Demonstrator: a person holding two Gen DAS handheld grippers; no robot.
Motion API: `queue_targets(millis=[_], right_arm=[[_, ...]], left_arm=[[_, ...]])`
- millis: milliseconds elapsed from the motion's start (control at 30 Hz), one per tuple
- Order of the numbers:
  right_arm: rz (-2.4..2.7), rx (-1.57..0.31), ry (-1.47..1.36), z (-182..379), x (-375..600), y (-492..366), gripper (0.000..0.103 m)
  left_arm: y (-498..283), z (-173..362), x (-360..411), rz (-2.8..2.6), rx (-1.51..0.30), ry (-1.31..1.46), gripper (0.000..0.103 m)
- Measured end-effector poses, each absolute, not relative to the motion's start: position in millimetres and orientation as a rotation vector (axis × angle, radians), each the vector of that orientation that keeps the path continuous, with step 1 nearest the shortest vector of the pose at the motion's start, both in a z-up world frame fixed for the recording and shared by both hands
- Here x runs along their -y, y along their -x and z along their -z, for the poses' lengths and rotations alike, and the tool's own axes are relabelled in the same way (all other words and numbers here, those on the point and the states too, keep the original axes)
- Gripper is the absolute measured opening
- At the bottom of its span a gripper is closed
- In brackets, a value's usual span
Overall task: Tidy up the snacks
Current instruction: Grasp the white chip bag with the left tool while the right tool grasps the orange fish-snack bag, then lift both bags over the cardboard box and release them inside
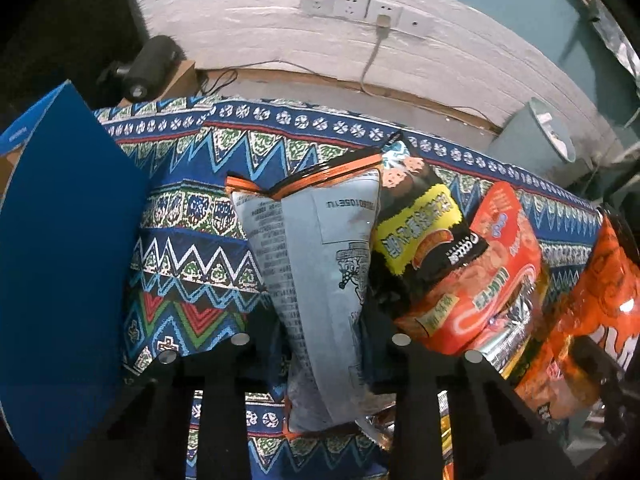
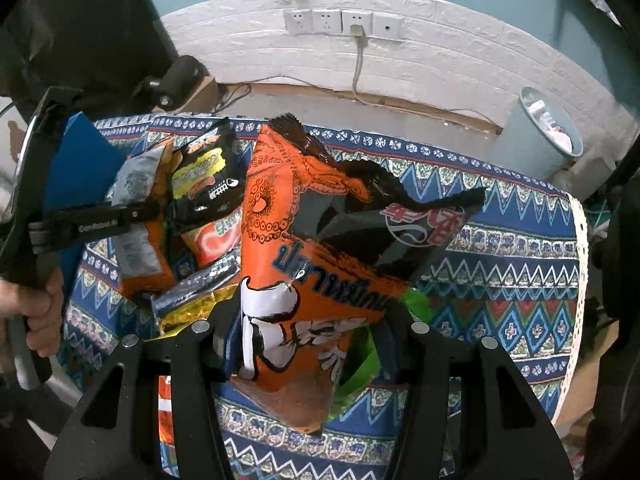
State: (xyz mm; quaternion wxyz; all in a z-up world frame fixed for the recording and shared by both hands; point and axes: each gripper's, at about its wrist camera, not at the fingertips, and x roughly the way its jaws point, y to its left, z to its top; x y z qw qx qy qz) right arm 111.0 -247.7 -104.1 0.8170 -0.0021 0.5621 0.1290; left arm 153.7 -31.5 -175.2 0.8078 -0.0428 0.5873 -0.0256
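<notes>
My left gripper (image 1: 320, 344) is shut on a pale grey snack bag with an orange top seal (image 1: 320, 272) and holds it upright over the patterned cloth; the bag also shows in the right wrist view (image 2: 136, 216). Beside it lie a black and yellow bag (image 1: 420, 232) and an orange-red bag (image 1: 492, 280). My right gripper (image 2: 308, 332) is shut on an orange and black snack bag (image 2: 304, 240), lifted above the cloth. A green packet (image 2: 360, 368) lies under it. The left gripper's body (image 2: 44, 208) shows at the left of the right wrist view.
A blue cardboard box (image 1: 68, 240) stands at the left on the patterned tablecloth (image 2: 520, 248). A grey bin (image 2: 544, 136) stands beyond the table's far right. Wall sockets with a cable (image 2: 356, 28) and a black cylinder (image 2: 180, 76) are behind the table.
</notes>
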Motion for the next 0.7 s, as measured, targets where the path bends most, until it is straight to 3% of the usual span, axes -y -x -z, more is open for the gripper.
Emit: queue_targets(millis=[700], right_arm=[[-0.265, -1.115, 0.013, 73.1, 241.6, -100.9, 0.053]], left_arm=[[-103.5, 102.3, 43.9, 0.121, -1.032, -0.174, 0.030]])
